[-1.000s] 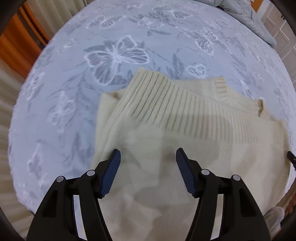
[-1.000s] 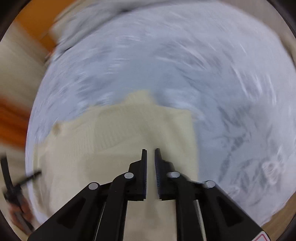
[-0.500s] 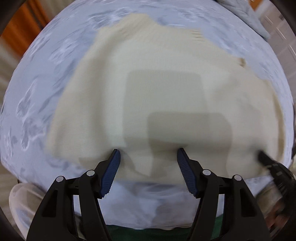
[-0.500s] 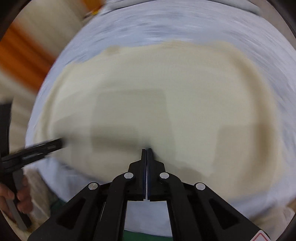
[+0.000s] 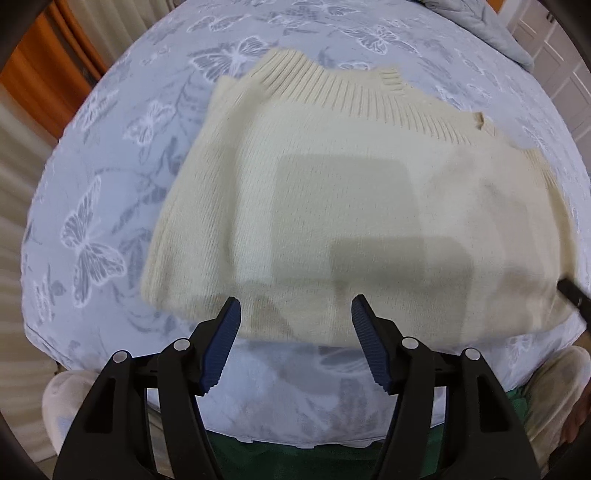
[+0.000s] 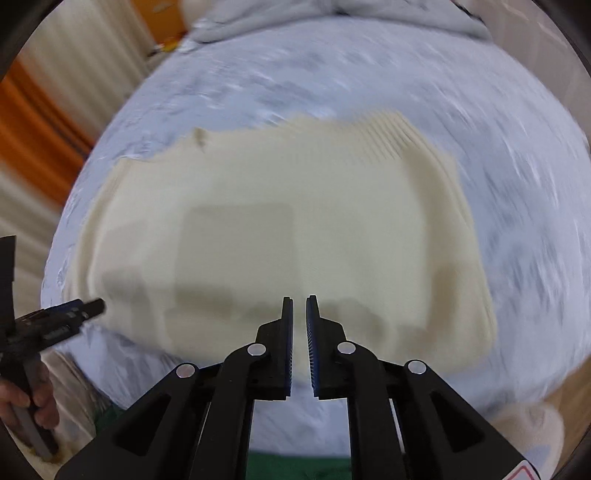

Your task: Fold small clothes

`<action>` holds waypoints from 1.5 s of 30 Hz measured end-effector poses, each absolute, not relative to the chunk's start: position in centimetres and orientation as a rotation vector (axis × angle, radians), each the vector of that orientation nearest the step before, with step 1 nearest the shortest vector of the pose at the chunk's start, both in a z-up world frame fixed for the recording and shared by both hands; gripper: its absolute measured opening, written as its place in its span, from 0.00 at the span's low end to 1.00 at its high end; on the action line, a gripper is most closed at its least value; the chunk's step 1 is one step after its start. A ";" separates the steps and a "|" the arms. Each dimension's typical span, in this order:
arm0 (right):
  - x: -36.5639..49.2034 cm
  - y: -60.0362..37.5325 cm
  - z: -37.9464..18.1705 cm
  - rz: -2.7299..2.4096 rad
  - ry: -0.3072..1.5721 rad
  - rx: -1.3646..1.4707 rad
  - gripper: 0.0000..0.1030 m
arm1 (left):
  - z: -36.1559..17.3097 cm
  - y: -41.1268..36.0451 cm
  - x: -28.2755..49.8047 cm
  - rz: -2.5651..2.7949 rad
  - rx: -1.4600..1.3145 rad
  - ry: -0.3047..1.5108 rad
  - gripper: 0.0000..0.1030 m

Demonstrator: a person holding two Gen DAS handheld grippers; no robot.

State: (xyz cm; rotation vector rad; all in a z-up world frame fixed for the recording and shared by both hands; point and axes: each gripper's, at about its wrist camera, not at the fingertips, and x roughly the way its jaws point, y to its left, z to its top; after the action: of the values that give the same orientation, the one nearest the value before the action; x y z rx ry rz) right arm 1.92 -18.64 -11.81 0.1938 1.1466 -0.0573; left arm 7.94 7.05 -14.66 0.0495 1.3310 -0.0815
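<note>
- A cream knitted sweater (image 5: pixel 354 206), folded, is laid flat on the butterfly-patterned bedspread (image 5: pixel 110 155).
- The left gripper (image 5: pixel 295 325) is held released above its near edge, nothing grasped.
- The right gripper (image 6: pixel 299 306) is being opened slightly; it appears empty, though the view is blurred.

Blurred by motion across the whole right wrist view: butterfly print of the bedspread (image 6: pixel 369 74) smeared into streaks, knit of the cream sweater (image 6: pixel 280 229) unreadable. Softly blurred too in the left wrist view along the sweater's (image 5: pixel 332 206) near edge. Cut off at the right edge of that view: right claw (image 5: pixel 572 291), only a dark tip showing. Cut off at the left edge of the right wrist view: left claw (image 6: pixel 85 308) and the hand (image 6: pixel 26 406) gripping its handle. Grey quilt (image 5: pixel 480 22) clipped by the far rim. Under-layers of the folded sweater hidden.
</note>
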 end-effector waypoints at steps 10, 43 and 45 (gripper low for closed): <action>2.4 -29.8 -16.3 -0.268 1.184 0.413 0.00 | -16.4 9.6 8.6 -0.026 0.023 1.369 0.59; 7.7 -25.2 -8.3 -0.171 1.011 0.274 0.22 | -10.5 14.8 17.2 -0.034 -0.210 1.172 0.88; 7.3 -21.7 -8.5 -0.052 1.040 0.294 0.21 | -11.2 16.1 15.0 -0.031 -0.295 1.163 0.89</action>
State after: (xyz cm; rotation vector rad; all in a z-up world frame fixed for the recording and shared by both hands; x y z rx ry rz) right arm 7.33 -21.69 -8.51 0.2944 1.0396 -0.0517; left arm 15.00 16.11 -11.24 -0.2954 1.1625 -0.0315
